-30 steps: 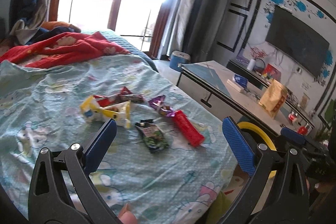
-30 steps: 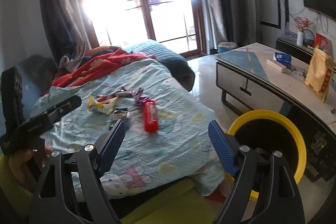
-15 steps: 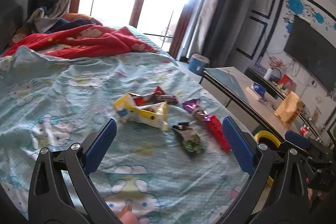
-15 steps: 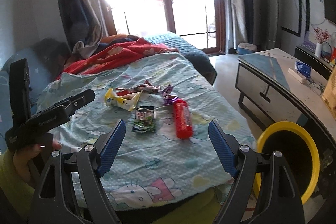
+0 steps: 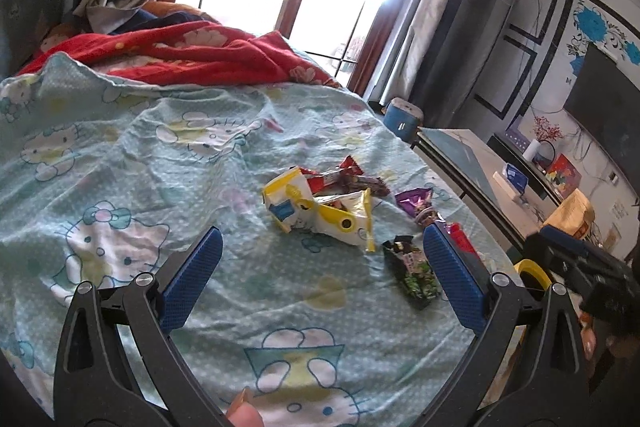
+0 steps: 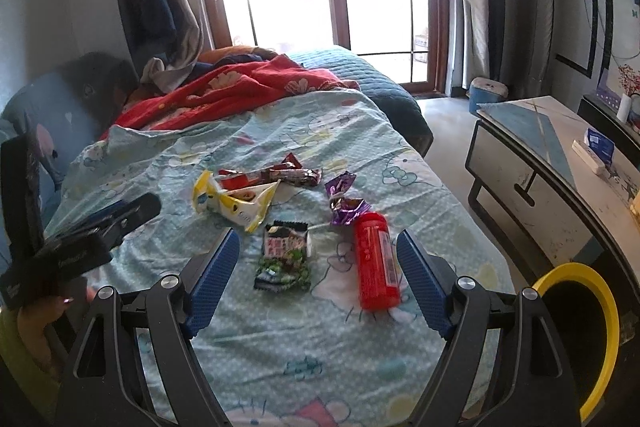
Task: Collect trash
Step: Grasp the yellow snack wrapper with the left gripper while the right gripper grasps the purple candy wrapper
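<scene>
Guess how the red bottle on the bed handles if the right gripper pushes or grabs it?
The red bottle lies on its side, so a sideways nudge probably rolls it. It looks like rigid plastic, so the open right gripper should hold it without crushing. The soft bedsheet may damp rolling, and the smooth wall might slip.

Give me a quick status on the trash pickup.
Left gripper open, right gripper open, both empty. Wrappers and red bottle loose on bedsheet. Nothing blocking; yellow-rimmed bin alongside.
</scene>
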`<state>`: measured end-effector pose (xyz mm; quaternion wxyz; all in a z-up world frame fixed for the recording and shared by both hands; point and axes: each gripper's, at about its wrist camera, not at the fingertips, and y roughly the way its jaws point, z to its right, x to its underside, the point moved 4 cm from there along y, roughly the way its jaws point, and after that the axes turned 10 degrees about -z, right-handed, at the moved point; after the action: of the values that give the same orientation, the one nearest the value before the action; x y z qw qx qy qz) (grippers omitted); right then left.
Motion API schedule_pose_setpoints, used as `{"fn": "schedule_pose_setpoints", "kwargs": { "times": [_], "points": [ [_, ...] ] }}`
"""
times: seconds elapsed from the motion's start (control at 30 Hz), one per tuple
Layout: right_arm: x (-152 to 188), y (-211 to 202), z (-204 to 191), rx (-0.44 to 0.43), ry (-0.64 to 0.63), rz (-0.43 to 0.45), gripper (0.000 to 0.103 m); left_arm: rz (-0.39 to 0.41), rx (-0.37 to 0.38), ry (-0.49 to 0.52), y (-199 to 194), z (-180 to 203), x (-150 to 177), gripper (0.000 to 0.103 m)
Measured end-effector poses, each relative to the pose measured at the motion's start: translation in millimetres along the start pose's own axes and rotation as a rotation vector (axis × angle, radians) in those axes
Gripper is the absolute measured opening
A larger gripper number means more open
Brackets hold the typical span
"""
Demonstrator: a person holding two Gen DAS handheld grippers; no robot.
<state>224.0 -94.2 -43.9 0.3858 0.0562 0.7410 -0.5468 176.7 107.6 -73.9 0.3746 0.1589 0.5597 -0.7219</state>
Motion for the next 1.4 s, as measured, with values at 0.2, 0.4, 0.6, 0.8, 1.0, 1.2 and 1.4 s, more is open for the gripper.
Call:
{"fn": "schedule_pose_setpoints", "kwargs": {
  "times": [0.2,0.4,0.6,0.8,1.0,1.2,1.4],
  "points": [
    [-23.1,31.6,9.2,0.005,0.005,-0.047,0.078,-0.043,0.032,-0.035,18.5,-6.3,-3.1,0.069],
    [-42.1,72.5,23.4,0.005,0.004,-0.124,0.067,-0.107,0.101,-0.133,45.1,-14.0,-6.5,0.053],
    [-49.0,106.7,24.7,0.028,-0.036,-0.192,0.055,-0.138,0.117,-0.225,67.0,-18.5,-10.3,0.048],
    [-54.9,130.9,17.7,0.03,-0.056,-0.224,0.047,-0.158,0.102,-0.321,83.6,-26.8,-14.1,0.048],
    [-55.8,159.3,16.3,0.033,-0.041,-0.282,0.03,-0.155,0.092,-0.361,92.7,-35.0,-18.9,0.048],
    [-56.9,153.0,5.0,0.011,-0.057,-0.243,0.021,-0.157,0.09,-0.349,96.0,-36.4,-19.7,0.04],
    [-55.1,134.8,-5.5,-0.021,-0.07,-0.214,0.021,-0.155,0.103,-0.318,91.7,-38.2,-13.6,0.034]
  ]
}}
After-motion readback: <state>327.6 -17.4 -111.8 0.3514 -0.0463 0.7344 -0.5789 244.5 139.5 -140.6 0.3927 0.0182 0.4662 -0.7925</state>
